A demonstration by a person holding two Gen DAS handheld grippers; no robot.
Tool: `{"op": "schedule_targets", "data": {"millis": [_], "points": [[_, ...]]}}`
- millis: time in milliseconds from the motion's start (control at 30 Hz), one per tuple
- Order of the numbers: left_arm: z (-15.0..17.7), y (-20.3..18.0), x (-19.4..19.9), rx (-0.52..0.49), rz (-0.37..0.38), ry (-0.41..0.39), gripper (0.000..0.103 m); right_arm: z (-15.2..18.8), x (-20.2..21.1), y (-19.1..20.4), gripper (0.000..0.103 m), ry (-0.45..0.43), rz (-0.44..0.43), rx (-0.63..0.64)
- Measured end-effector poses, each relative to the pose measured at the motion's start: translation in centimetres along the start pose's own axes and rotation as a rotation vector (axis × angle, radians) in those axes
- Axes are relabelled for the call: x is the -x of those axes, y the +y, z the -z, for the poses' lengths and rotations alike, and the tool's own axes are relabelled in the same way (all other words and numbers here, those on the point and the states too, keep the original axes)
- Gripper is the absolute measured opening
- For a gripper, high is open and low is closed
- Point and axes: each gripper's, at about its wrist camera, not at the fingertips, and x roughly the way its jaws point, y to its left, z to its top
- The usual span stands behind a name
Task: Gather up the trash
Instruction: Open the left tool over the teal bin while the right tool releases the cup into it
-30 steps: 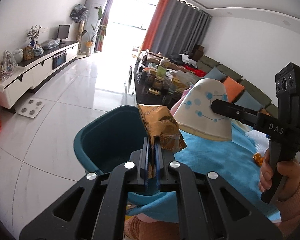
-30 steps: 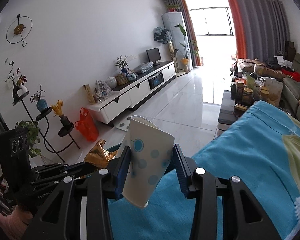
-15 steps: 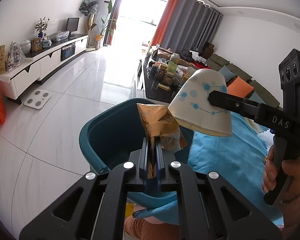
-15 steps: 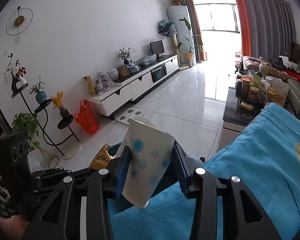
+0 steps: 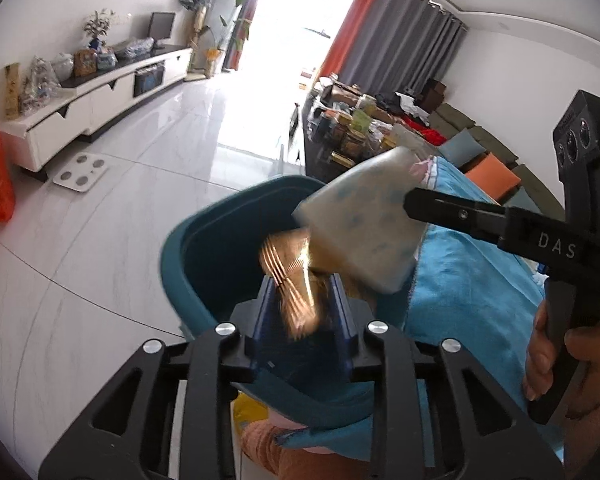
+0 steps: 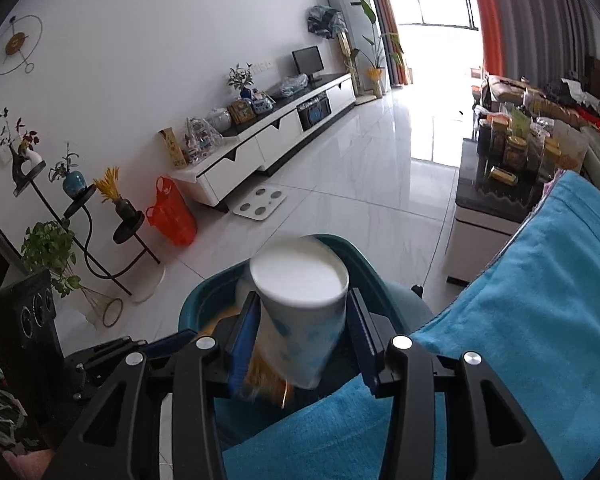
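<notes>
Hanging over the teal bin [image 5: 188,280] at the lower middle of the left wrist view, the left gripper [image 5: 304,304] has just been opening its jaws, and the golden snack wrapper [image 5: 292,280] shows as a blur between the two blue pads, loose, with a gap on either side. The wrapper sits above the bin's dark inside, just under the paper cup [image 5: 360,236], which fills the middle right of that view. The cup is white with pale blue dots and lies tilted, its rim towards the bin. The right gripper [image 6: 302,332], seen from its own camera low in the frame, holds the cup between its pads, pressing on the cup's sides; the cup's white open mouth [image 6: 298,276] faces the camera and hangs above the bin [image 6: 204,296]. In the left wrist view a hand [image 5: 568,364] at the lower right edge grips the black handle of the right gripper. A blue cloth [image 6: 540,300] covers the surface at the right of both views, touching the bin's near edge. Behind, on the pale tiled floor, a white scale [image 6: 260,203] lies near an orange bag [image 6: 172,216] by the long white cabinet [image 6: 276,140]
</notes>
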Motion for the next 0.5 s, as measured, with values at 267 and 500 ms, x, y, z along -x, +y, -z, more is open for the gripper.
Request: {"op": "schedule_targets", "data": {"millis": [267, 500], "points": [[0.2, -0.4, 0.2, 0.003, -0.029, -0.020, 0.037, 0.7, 1.6, -0.6, 0.049, -0.030, 0.004, -0.009], [-0.1, -3.9, 3.8, -0.105, 0.032, -0.128, 0.052, 2.7, 7.1, -1.1, 0.052, -0.117, 0.010, 0.033]]}}
